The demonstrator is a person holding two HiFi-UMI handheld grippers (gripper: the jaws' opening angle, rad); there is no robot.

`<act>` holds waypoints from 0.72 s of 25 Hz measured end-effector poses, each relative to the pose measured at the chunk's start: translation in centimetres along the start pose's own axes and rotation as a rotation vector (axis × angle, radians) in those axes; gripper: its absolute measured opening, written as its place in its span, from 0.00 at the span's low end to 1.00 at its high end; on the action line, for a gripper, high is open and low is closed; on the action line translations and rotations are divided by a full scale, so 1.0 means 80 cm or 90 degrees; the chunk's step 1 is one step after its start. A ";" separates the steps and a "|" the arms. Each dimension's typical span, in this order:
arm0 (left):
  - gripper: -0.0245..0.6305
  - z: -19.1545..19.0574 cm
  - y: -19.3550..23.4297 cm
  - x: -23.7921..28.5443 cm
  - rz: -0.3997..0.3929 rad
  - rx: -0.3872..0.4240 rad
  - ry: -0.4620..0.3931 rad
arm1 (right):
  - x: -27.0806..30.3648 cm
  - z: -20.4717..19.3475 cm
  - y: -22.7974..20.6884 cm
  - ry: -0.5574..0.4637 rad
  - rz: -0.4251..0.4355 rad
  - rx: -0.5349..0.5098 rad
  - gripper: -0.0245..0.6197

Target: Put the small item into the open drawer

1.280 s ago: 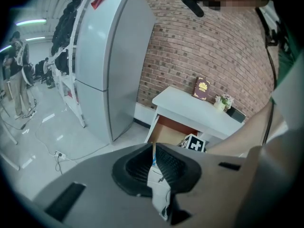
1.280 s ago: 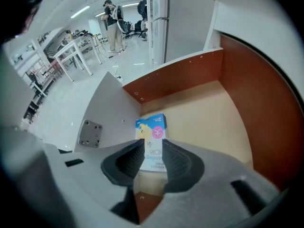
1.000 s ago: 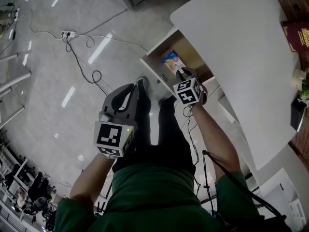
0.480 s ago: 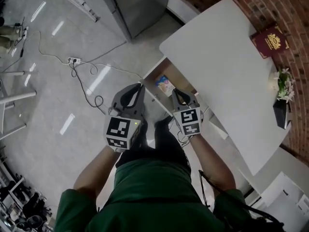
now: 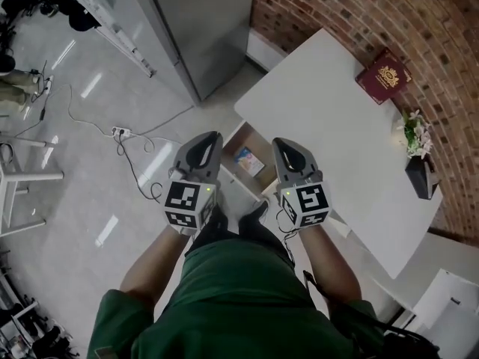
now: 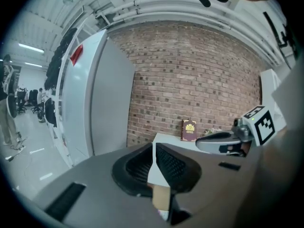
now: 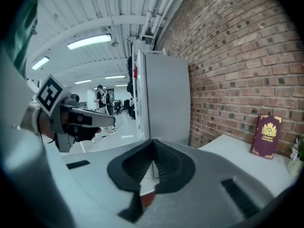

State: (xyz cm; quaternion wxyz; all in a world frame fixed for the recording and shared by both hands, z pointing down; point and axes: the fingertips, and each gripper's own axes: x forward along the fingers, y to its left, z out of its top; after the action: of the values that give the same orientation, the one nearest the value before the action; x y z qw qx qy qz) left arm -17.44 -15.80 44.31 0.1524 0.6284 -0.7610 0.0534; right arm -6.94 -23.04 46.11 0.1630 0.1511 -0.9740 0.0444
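Note:
The small item (image 5: 247,161), a colourful flat packet, lies inside the open drawer (image 5: 233,142) that sticks out from under the white table (image 5: 329,126). Both grippers hang side by side above the drawer, clear of the packet. My left gripper (image 5: 212,137) is shut and empty, its ribbed pads meeting (image 6: 154,147). My right gripper (image 5: 281,143) is shut too, with nothing between its pads (image 7: 153,144). Each gripper view shows the other one beside it: the right gripper (image 6: 227,141) and the left gripper (image 7: 76,120).
A red book (image 5: 383,75) leans against the brick wall (image 5: 352,13) at the table's back, with a small potted plant (image 5: 416,137) beside it. A tall grey cabinet (image 5: 194,28) stands left of the table. A power strip and cables (image 5: 123,133) lie on the floor.
The right gripper pulled back out of the drawer and its jaws shut empty. The packet stayed in the drawer. Both grippers rose level, and the head view lifted towards the wall.

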 end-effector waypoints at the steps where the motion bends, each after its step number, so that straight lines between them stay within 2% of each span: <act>1: 0.07 0.015 -0.001 -0.001 0.001 0.002 -0.015 | -0.009 0.018 -0.007 -0.020 -0.009 -0.002 0.04; 6: 0.07 0.098 -0.014 -0.013 -0.012 0.019 -0.108 | -0.044 0.105 -0.027 -0.109 -0.036 -0.030 0.04; 10: 0.07 0.153 -0.031 -0.025 -0.029 0.035 -0.176 | -0.066 0.157 -0.032 -0.163 -0.048 -0.060 0.04; 18: 0.07 0.229 -0.055 -0.053 -0.059 0.052 -0.253 | -0.099 0.227 -0.024 -0.251 -0.050 -0.080 0.04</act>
State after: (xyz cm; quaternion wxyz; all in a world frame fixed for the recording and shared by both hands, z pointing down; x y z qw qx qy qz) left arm -15.48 -17.69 25.22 -0.0240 0.6663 -0.7438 -0.0476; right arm -4.73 -25.12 26.45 -0.0198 0.1847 -0.9812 -0.0531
